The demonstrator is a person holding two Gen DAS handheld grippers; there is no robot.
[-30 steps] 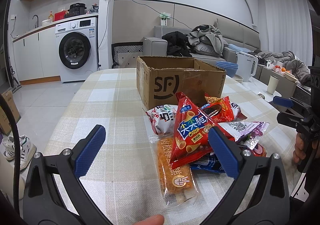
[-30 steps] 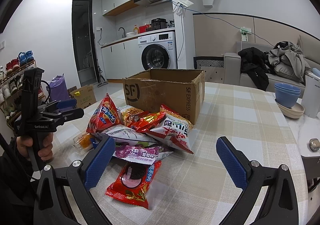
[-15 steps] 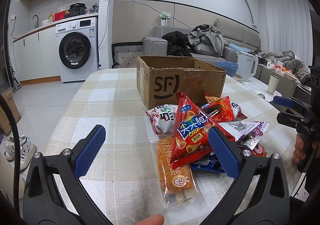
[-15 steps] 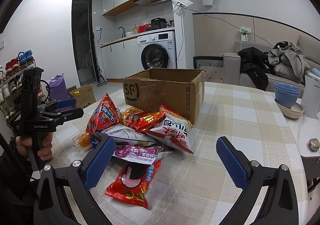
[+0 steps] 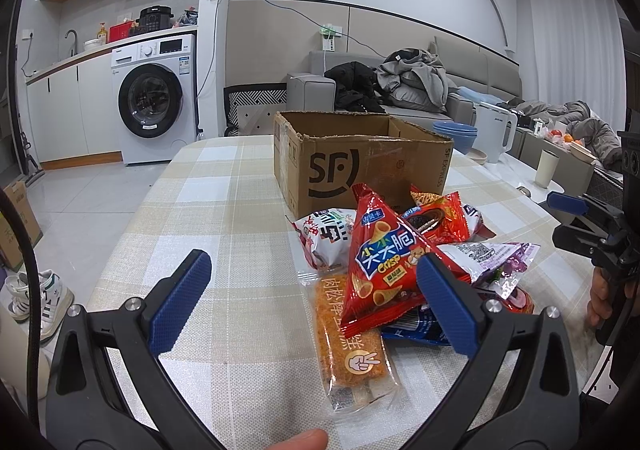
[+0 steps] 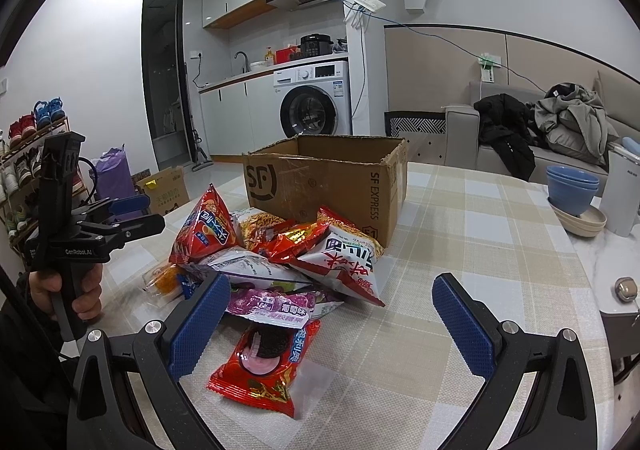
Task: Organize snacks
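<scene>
Left wrist view: left gripper [image 5: 308,300] hovers low over the checked beige tablecloth [image 5: 224,209], blue-padded fingers spread wide, nothing between them. Snack pile lies just ahead and to its right, heaped against the front of the open brown cardboard box marked SF [image 5: 360,165]. On top leans a red triangular crisp bag [image 5: 380,262]; beneath it, nearest the camera, a clear-wrapped orange floss cake bar [image 5: 352,334] lies flat.

Right wrist view: right gripper [image 6: 326,324] likewise spread and empty, hanging above a red cookie packet [image 6: 264,362] at the near edge of the pile. A purple-and-white pouch [image 6: 276,304] overlaps that packet's far end.

Handling, as judged: all packets look light, air-puffed, glossy film, so slippery and crushable. Crisps would break under a hard squeeze. Best hold is likely a crimped end seal or a corner, not the belly. The cookie packet's near end is free; the cake bar is partly pinned under the crisp bag.

Hard to make out: box interior is hidden by its walls, so contents unknown. Lower packets are mostly covered, including a dark blue one [image 5: 416,330]. Total count uncertain.
</scene>
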